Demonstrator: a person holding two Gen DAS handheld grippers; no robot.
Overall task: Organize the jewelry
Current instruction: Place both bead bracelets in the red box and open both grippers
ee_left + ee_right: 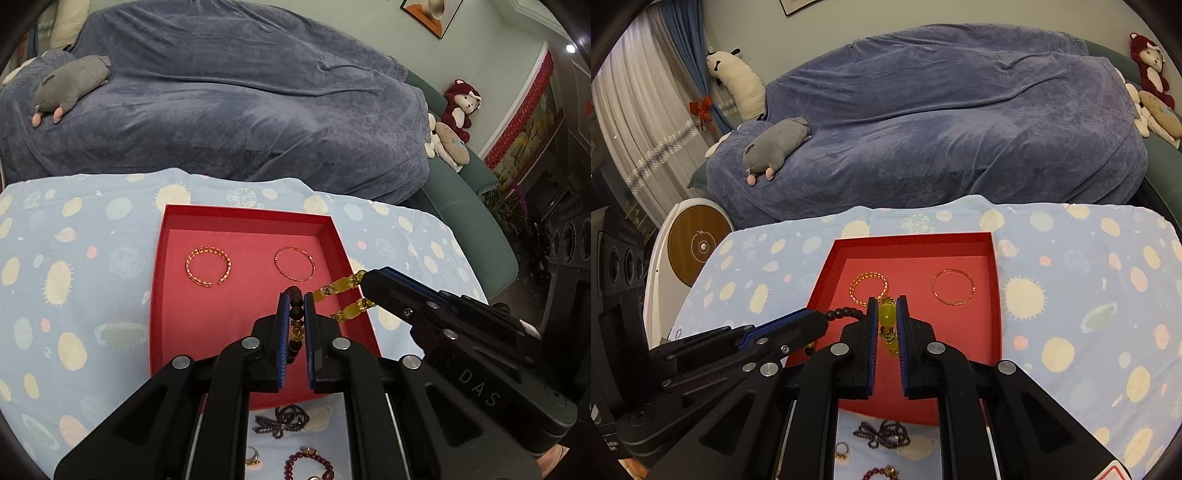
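A red tray (243,218) (995,295) lies on the spotted blue cloth. In it lie an open gold cuff bracelet (208,266) (868,286) and a thin gold bangle (294,264) (953,287). My left gripper (296,300) is shut on the dark-bead part of a beaded bracelet (296,314) above the tray. My right gripper (887,302) is shut on the yellow beads (887,314) of the same bracelet; its yellow strands (338,290) stretch between the two grippers. The right gripper shows in the left wrist view (369,282), the left gripper in the right wrist view (822,321).
In front of the tray on the cloth lie a dark beaded tangle (282,421) (882,434), a ring (253,456) (842,449) and a red bead bracelet (308,465). A sofa under a blue-grey blanket (240,92) with plush toys stands behind the table. A speaker (620,258) stands at the left.
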